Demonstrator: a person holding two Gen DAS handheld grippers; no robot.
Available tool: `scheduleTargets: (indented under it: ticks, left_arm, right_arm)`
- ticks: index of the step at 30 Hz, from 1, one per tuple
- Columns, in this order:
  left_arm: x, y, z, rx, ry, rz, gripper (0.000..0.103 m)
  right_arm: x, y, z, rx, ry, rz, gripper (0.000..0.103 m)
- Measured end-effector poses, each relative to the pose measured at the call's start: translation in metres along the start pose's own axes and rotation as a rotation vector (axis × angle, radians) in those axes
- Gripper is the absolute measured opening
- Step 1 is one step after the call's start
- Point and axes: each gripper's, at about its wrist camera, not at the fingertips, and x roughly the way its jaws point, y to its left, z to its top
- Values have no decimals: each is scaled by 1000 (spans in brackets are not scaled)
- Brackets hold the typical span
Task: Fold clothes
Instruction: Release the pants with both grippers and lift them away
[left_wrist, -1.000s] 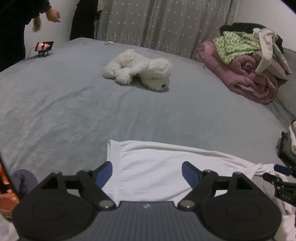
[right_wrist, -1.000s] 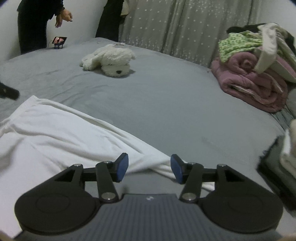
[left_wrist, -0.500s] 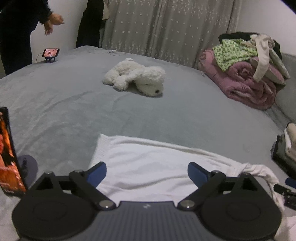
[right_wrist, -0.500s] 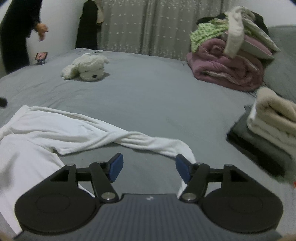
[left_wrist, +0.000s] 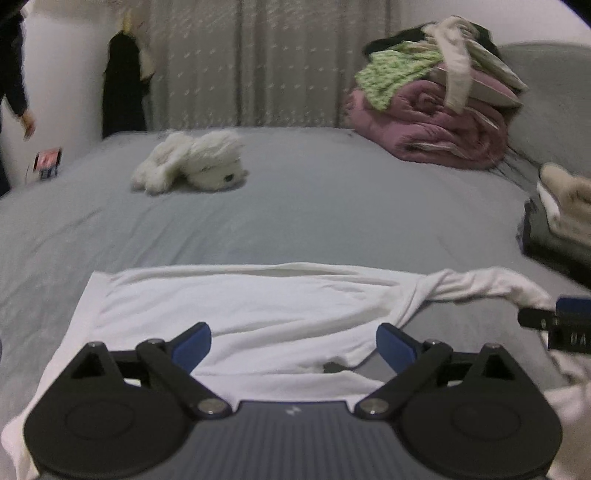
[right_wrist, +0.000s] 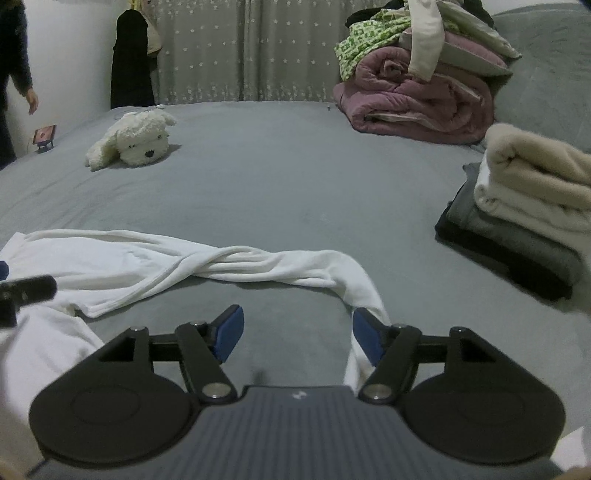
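Up front in the left wrist view, my left gripper (left_wrist: 293, 345) has its fingers spread wide and holding nothing, hanging over the white garment (left_wrist: 240, 310) that lies flat on the grey bed (left_wrist: 332, 214). Its body runs crosswise to my fingers, its long axis going left to right, and one sleeve (left_wrist: 491, 284) trails off to the right, ending near the tip of my other tool. Beyond sit a white plush dog (left_wrist: 192, 166) and a heap of bedding (left_wrist: 432, 110), both well apart and out of the way.

Over in the right wrist view, my right gripper (right_wrist: 295, 334) is likewise open and empty. The sleeve (right_wrist: 280, 264) crosses ahead of it, then bends back toward me, its cuff end (right_wrist: 364, 295) just beside my right-hand finger. So I judge this hand the nearer one for that sleeve. A stack of folded clothes (right_wrist: 528, 206) sits off right, clear of the path.
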Motion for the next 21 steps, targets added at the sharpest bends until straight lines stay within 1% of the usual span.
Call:
scheduleTargets:
  ticks: [5,9,13,16,21]
  left_arm:
    - [4,-6,-8,50,-5,-1,100]
    - [7,-11,-14,89,-8,-1,100]
    - [10,-15,-20,127,-11,-2,100]
    - [13,-19,-24,157,-14,-3,101]
    - [14,-17,-27,151,2,3,102]
  right_arm:
    - [15,-3,-10,29,26,5,70]
    - [25,-6,-21,54,70,1,72]
    - [24,-4,-13,51,97,-7,74]
    - [22,-4,-11,62,118,28,77]
    - [22,-2,-9,39,119,20,77]
